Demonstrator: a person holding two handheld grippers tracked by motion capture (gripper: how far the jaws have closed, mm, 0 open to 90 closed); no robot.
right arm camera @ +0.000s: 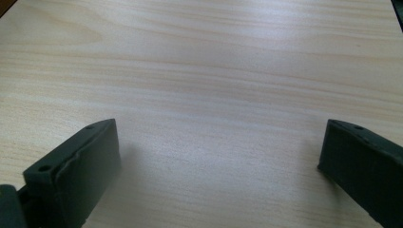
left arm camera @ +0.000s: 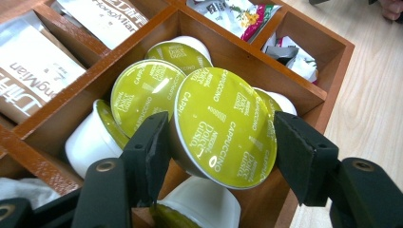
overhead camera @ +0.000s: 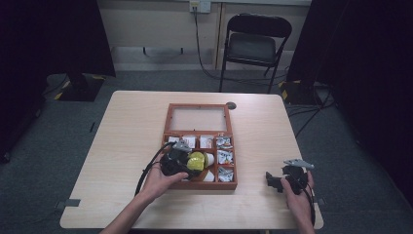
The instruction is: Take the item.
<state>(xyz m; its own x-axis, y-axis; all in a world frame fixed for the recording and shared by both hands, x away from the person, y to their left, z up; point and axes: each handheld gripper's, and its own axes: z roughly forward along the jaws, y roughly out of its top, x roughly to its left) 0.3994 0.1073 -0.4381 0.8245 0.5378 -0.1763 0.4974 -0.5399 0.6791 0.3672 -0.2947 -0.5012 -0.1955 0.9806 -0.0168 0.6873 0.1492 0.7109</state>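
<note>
currently left gripper [left arm camera: 221,142] jaws clamped on 1 capsule [left arm camera: 223,126] over the box [overhead camera: 171,113]; right gripper [right arm camera: 218,156] jaws apart over counter [right arm camera: 199,71]. next: lift it clear.

Five capsules [left arm camera: 223,128], two grippers [left arm camera: 218,142], one box [overhead camera: 171,119]

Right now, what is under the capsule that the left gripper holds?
Under the held capsule, more green-lidded capsules lie piled in the wooden box. The compartment's floor is covered.
</note>
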